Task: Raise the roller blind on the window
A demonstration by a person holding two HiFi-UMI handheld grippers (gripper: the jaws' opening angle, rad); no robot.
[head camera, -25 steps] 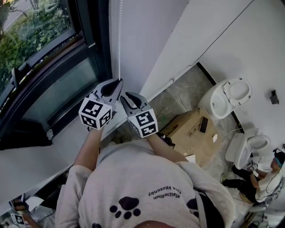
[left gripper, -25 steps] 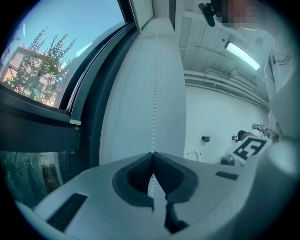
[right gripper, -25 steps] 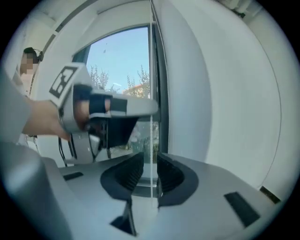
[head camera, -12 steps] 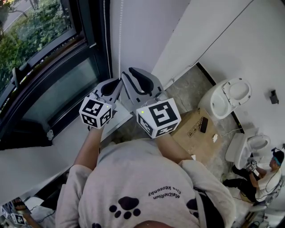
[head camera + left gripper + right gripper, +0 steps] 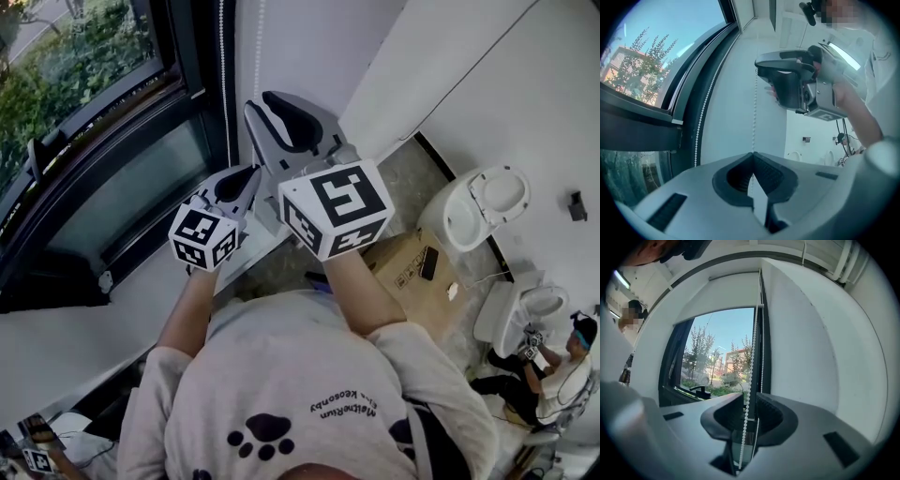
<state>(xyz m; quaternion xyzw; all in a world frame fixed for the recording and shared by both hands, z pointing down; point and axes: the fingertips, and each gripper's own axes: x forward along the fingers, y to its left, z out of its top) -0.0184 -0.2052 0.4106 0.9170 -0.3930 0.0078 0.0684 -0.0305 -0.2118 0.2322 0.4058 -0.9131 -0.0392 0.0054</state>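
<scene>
A white bead chain (image 5: 751,357) hangs beside the dark window frame (image 5: 202,66), against the white wall. My left gripper (image 5: 752,154) is shut on one strand (image 5: 755,98), which runs straight up from its tips. In the head view the left gripper (image 5: 249,174) is level and low. The right gripper (image 5: 261,103) is higher, just above it by the chain (image 5: 258,37). In the right gripper view my right gripper (image 5: 749,398) is open, with the chain hanging loose in the gap between its pads. A second strand (image 5: 704,112) runs along the frame.
The window glass (image 5: 717,357) shows trees outside, with a black handle (image 5: 699,390) on the sill. Far below on the floor stand white toilets (image 5: 478,206) and a cardboard box (image 5: 412,272). A person sits at the lower right (image 5: 562,366).
My right gripper has risen along the chain from beside the left gripper to well above it, its jaws staying open. The left gripper has held still on the chain.
</scene>
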